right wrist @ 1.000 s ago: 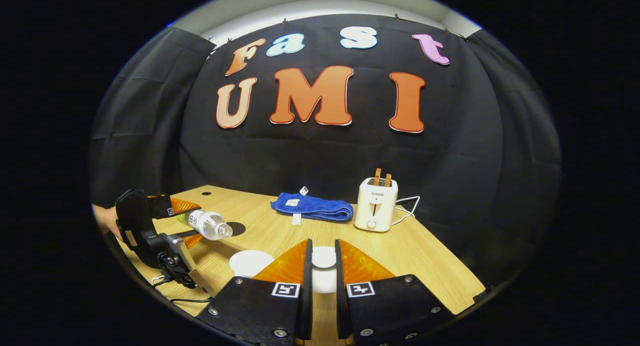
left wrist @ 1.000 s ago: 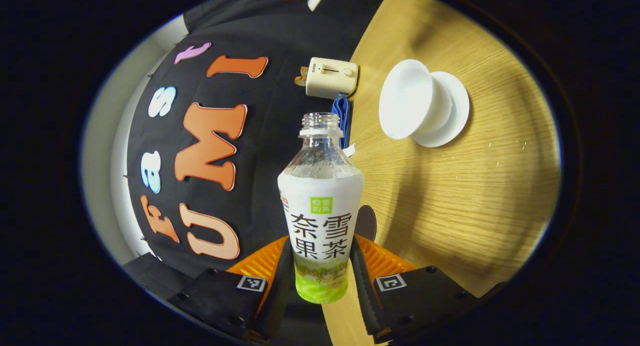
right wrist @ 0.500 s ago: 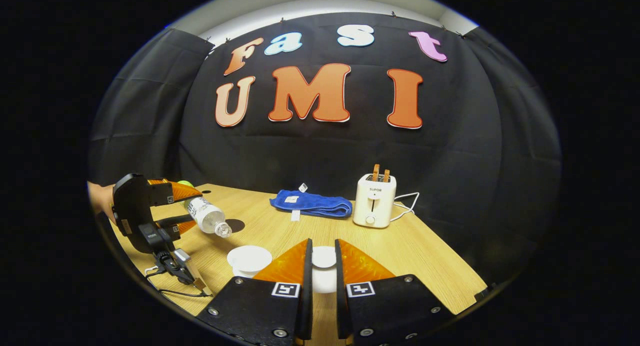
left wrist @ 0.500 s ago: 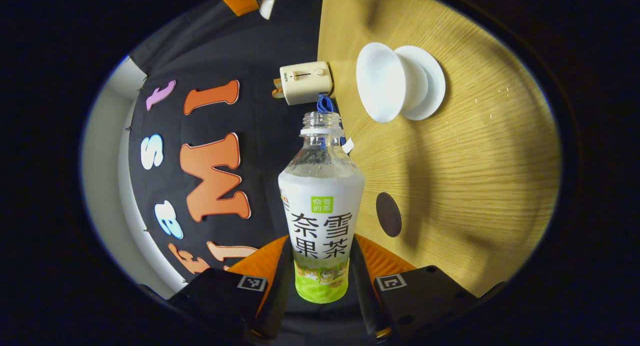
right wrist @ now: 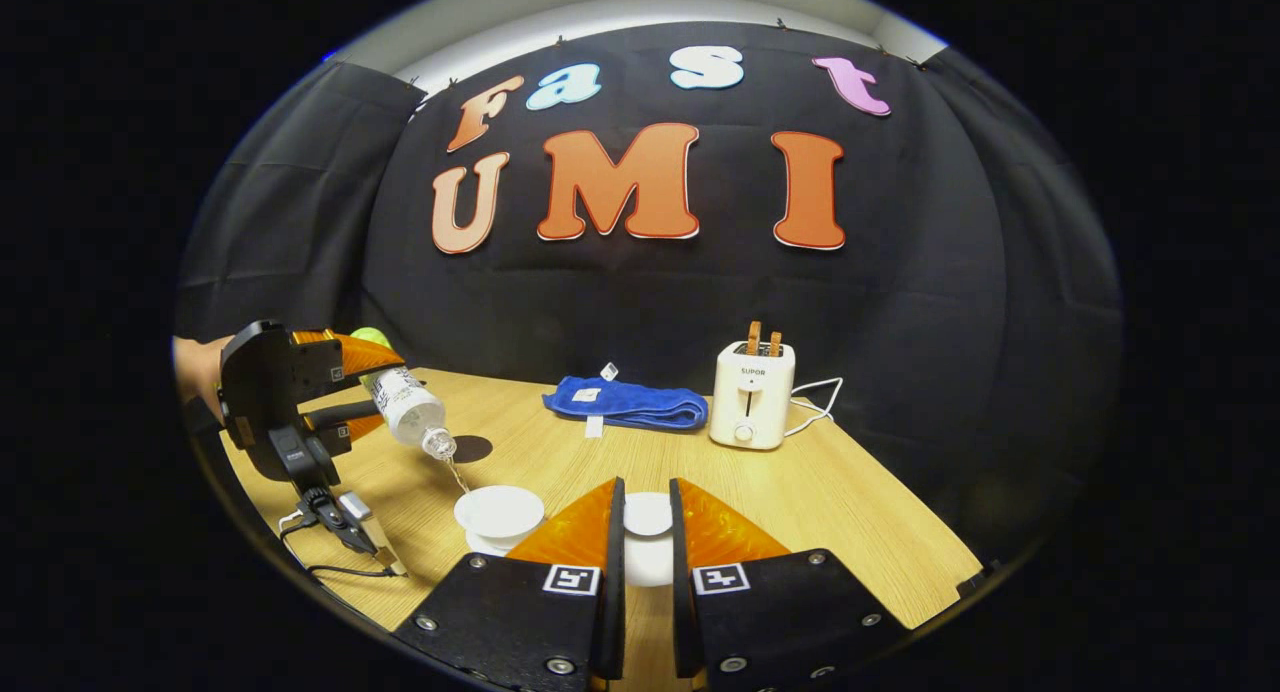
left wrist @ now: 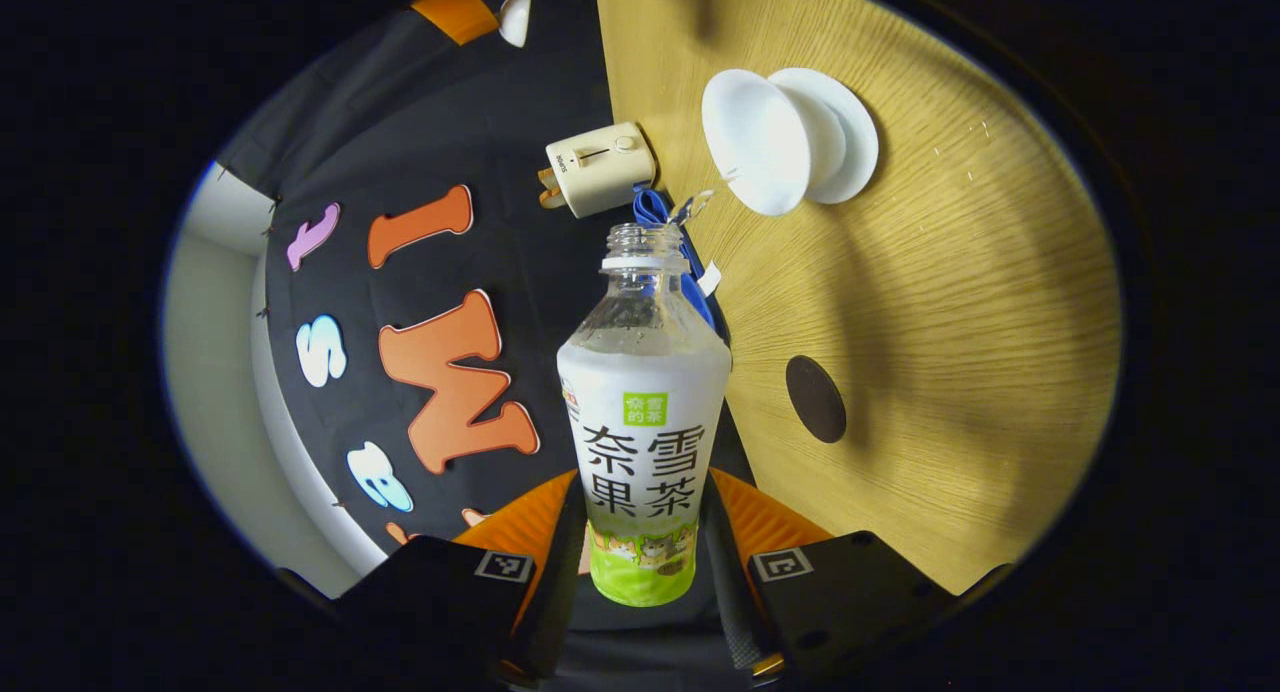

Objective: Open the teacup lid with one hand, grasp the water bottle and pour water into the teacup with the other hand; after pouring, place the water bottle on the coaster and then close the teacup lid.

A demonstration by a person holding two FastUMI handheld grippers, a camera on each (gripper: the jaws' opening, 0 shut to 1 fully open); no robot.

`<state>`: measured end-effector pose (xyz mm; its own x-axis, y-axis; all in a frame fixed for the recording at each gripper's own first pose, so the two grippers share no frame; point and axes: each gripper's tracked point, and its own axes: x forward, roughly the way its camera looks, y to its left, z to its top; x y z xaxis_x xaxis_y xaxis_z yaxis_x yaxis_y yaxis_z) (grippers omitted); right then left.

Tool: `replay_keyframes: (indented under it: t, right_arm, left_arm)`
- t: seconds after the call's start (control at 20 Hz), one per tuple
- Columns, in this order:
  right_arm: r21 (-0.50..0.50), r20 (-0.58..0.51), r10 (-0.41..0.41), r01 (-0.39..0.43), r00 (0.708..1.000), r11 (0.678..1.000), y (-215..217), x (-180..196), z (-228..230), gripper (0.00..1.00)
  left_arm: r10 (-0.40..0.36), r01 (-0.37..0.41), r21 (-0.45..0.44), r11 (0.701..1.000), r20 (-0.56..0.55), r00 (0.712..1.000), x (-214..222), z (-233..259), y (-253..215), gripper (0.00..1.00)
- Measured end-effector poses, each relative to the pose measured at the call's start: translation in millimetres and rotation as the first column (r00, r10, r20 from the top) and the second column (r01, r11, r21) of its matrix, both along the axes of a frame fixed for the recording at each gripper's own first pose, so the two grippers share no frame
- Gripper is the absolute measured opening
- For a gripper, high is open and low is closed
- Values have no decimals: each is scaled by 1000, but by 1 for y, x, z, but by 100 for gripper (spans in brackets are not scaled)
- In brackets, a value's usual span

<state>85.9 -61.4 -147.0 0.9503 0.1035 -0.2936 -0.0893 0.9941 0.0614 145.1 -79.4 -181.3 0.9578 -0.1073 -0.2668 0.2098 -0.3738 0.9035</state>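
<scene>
- Left gripper view: the left hand-held gripper (left wrist: 640, 552) is clenched on the lower body of the water bottle (left wrist: 643, 412), both fingers pressing its label. The bottle's long axis runs along the fingers, with its uncapped mouth pointing away from the camera and tipped towards the teacup (left wrist: 757, 155), which stands open on its saucer on the bench (left wrist: 950, 302). A thin stream leaves the mouth towards the cup. The dark coaster (left wrist: 815, 399) lies bare, apart from the cup.
- Risk here: the stream is thin and arcs sideways. Tipping further or faster could, I judge, carry it past the rim onto the saucer or bench.
- Right gripper view: the right hand-held gripper (right wrist: 646, 542) grasps the teacup lid (right wrist: 648, 515) between its fingers, held just beside the cup and clear of it. The bottle slants with its mouth down, just above the cup.
- Risk here: a wet or slack grip might let the bottle slide, and the lid drifting left could block the stream.
</scene>
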Motion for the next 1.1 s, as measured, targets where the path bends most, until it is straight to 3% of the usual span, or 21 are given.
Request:
replay_keyframes:
  t: [0.65, 1.1]
  right_arm:
    - [10, 2, 32, -32, 999, 999, 10, 4, -7, 20]
    - [16, -6, 26, -26, 1000, 1000, 5, 1, -12, 19]
  left_arm:
    - [-120, 87, 206, 975, 155, 981, 13, 63, -17, 66]
    - [-208, 161, 291, 943, 139, 968, 8, 39, -49, 66]
